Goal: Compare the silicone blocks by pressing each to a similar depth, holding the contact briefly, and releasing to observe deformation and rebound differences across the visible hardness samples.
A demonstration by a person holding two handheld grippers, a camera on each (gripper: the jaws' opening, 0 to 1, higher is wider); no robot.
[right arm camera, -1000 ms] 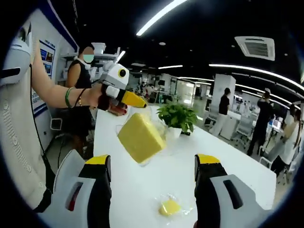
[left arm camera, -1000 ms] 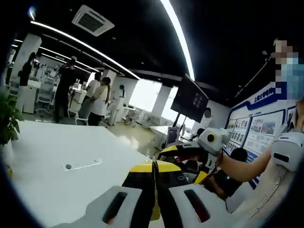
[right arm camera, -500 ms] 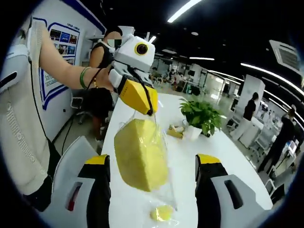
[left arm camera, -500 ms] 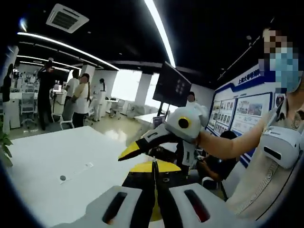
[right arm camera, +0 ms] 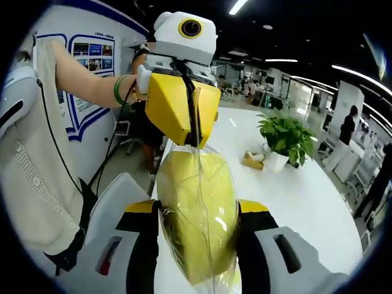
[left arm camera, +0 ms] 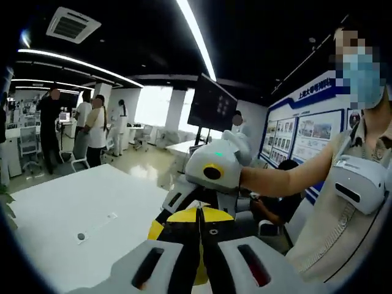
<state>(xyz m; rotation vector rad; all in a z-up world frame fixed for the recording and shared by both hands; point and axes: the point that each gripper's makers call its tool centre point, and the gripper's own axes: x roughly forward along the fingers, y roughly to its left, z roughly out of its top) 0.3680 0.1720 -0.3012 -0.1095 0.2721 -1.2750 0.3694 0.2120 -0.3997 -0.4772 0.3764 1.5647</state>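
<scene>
in the right gripper view the left gripper reaches in from above on a bare forearm with a green band at the wrist, its yellow jaws pointing down and pressed flat together on the top edge of a clear bag. the bag hangs from that pinch, straight down between the right gripper and its two jaws.

inside the bag sits a yellow block, rounded and bulging, with glossy wrinkled plastic drawn tight over it. it fills the gap between the right jaws: their yellow tips lie against its two sides, closed in to the block's width and no further, so the jaws stand part open, clamped on the block.

in the left gripper view the left gripper shows its own jaws closed, yellow tips meeting in a thin line. just ahead of those tips is the right gripper, held by a hand at the end of an outstretched arm coming from the right. a white table lies beyond and to the left of the jaws. a potted plant stands on the table, far right of the right jaws.
</scene>
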